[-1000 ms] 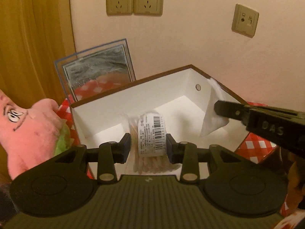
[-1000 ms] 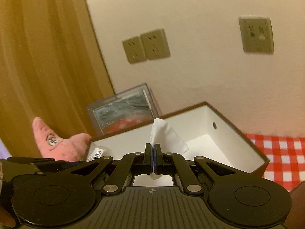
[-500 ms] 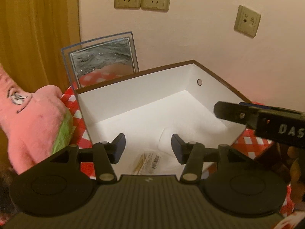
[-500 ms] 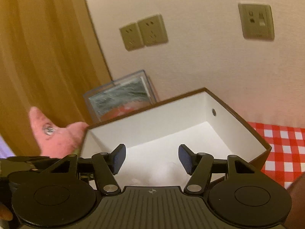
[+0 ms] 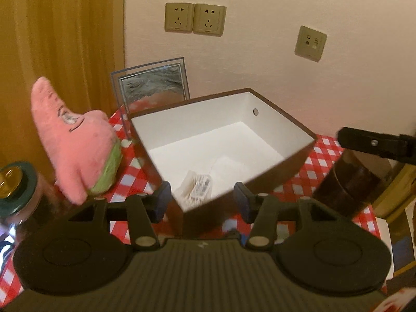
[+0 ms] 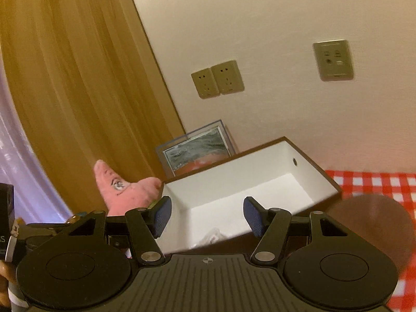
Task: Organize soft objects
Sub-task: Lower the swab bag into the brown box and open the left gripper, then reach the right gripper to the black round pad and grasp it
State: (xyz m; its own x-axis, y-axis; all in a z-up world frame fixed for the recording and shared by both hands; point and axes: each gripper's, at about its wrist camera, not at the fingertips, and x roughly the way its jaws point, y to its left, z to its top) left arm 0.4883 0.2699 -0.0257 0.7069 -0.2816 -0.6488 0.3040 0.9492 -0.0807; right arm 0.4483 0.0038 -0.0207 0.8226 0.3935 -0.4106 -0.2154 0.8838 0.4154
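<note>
A brown box with a white inside (image 5: 293,153) stands on the red checked cloth; it also shows in the right wrist view (image 6: 260,171). A clear packet of cotton swabs (image 5: 199,187) and a white tissue (image 5: 231,166) lie on its floor. A pink star plush (image 5: 75,143) stands left of the box, also in the right wrist view (image 6: 122,192). My left gripper (image 5: 202,199) is open and empty above the box's near corner. My right gripper (image 6: 206,214) is open and empty before the box; its finger shows in the left wrist view (image 5: 374,144).
A framed picture (image 5: 153,85) leans on the wall behind the box. A dark brown round container (image 5: 348,184) stands right of the box. A jar with a green lid (image 5: 14,182) is at far left. An orange curtain (image 5: 59,39) hangs at left.
Both grippers opened and dropped their loads into the box: the left let go the swab packet, the right the tissue. Both have since drawn back from the box.
</note>
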